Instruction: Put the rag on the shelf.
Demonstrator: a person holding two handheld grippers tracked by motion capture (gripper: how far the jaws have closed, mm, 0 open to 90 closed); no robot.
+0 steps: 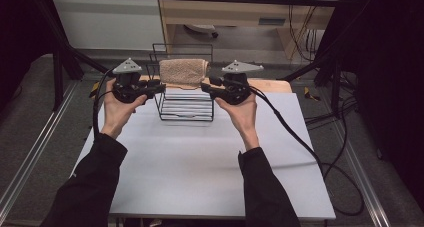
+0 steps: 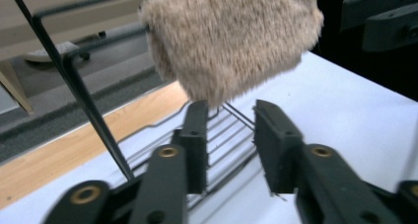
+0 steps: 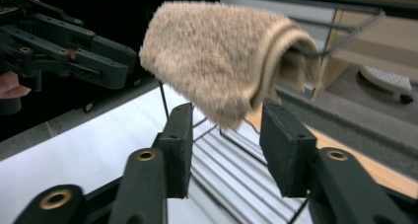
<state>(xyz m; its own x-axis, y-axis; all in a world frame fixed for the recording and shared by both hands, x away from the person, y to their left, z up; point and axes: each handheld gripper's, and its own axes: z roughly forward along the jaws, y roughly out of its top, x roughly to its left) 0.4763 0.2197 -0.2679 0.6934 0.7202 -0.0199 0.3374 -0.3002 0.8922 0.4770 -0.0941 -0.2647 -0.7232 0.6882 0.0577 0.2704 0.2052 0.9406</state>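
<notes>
A beige towel (image 1: 183, 72) was seen draped over the wire rack (image 1: 186, 109) on the white worktop (image 1: 200, 157). The left tongs (image 2: 229, 135) and right tongs (image 3: 226, 145) were held partly open on either side of it, nothing gripped.

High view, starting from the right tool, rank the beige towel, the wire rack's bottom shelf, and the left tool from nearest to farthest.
From the right tool:
1. Beige towel, draped over the rack's top bar, just to its left.
2. Wire rack's bottom shelf, lower, on the white table, between both tools.
3. Left tool, across the rack on the far side of the towel.
</notes>
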